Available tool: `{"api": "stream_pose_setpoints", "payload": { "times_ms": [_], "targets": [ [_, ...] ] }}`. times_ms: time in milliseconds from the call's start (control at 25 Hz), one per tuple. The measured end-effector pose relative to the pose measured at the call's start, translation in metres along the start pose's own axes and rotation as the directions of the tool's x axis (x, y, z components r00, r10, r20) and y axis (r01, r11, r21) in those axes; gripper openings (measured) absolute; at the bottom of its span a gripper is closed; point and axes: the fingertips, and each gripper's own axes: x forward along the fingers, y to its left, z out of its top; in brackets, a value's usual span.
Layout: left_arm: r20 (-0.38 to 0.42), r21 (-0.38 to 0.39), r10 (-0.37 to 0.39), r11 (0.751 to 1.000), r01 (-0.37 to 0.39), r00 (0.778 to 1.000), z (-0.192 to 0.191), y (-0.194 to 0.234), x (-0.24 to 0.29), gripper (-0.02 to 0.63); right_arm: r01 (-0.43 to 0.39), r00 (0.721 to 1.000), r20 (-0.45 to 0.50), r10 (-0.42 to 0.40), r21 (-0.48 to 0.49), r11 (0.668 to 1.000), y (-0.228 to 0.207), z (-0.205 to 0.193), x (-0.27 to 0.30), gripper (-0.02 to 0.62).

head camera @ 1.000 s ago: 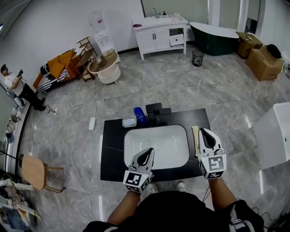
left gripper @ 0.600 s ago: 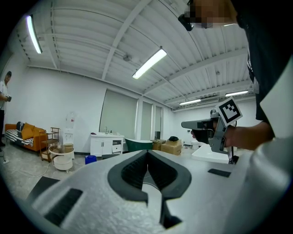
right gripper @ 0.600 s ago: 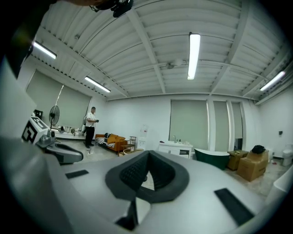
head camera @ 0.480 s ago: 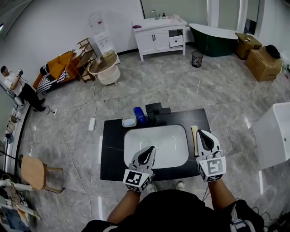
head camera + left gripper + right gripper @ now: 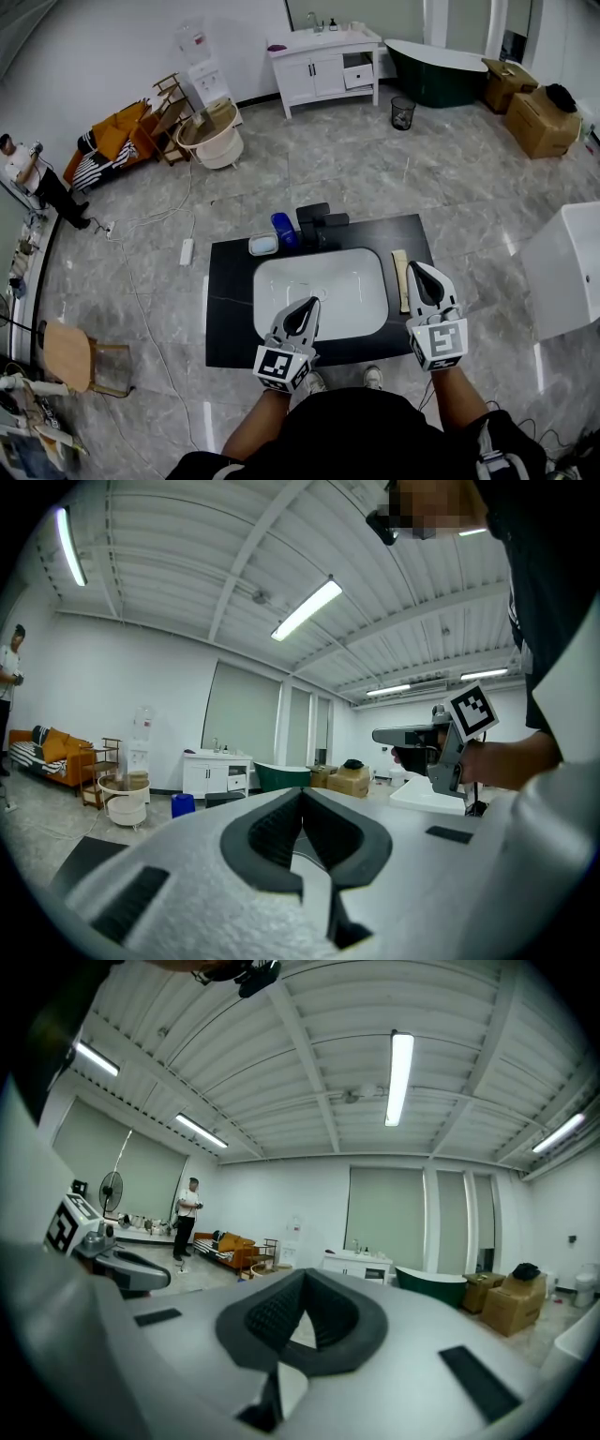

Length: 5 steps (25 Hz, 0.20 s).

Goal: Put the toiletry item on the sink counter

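A pale beige, long toiletry item [image 5: 399, 279] lies flat on the black sink counter [image 5: 230, 309], just right of the white basin [image 5: 323, 286]. My right gripper [image 5: 416, 270] hovers beside its near end with the jaws shut and nothing between them. My left gripper [image 5: 307, 306] hangs over the basin's front edge, also shut and empty. In both gripper views the dark pads [image 5: 302, 827] [image 5: 305, 1314] meet at the tip, and only the room shows beyond them. The counter is hidden in both.
A blue bottle [image 5: 283, 228], a small clear dish [image 5: 263, 245] and a black block [image 5: 321, 223] stand along the counter's back edge. Grey tiled floor surrounds the counter. A white vanity [image 5: 323, 64], a dark bathtub [image 5: 441, 66] and a person [image 5: 28, 178] are far off.
The right gripper has drawn back a little toward me from over the beige item, which stays on the counter. The head view has shifted slightly. The left gripper has hardly moved.
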Motion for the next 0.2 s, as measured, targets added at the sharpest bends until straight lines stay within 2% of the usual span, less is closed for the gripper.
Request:
{"api": "stream_pose_setpoints", "payload": {
  "times_ms": [200],
  "targets": [
    [0.002,-0.003,-0.001,1.0,0.001,1.0,0.0005,-0.0027,-0.0012,0.009,0.0,1.0,0.009,0.0,0.01,1.0,0.0021,0.0033,-0.0037,0.005]
  ]
}}
